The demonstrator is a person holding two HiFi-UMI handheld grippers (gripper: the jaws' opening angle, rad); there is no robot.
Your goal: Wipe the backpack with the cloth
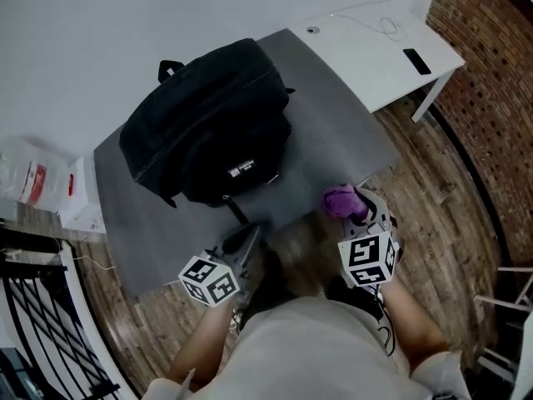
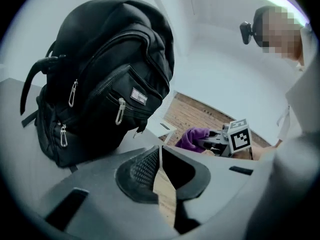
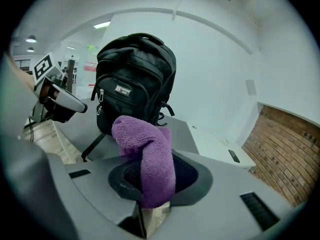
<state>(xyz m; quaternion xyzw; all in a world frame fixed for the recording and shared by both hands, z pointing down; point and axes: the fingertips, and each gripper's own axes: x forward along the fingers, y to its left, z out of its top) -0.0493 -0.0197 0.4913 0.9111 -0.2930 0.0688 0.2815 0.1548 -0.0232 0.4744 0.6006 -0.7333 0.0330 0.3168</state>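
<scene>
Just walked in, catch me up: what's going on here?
A person holds a gripper in each hand before a black backpack standing on a grey table. The right gripper is clamped on a purple cloth, not touching the backpack. The left gripper is shut and empty. No wiping yet.

I see a grey table (image 1: 333,132) on the wooden floor (image 1: 441,198), with the black backpack (image 1: 208,123) sitting on its far left part. Just beside its far right edge, a white table (image 1: 358,52) carries a dark phone (image 1: 416,61) and a thin cable (image 1: 387,27).
</scene>
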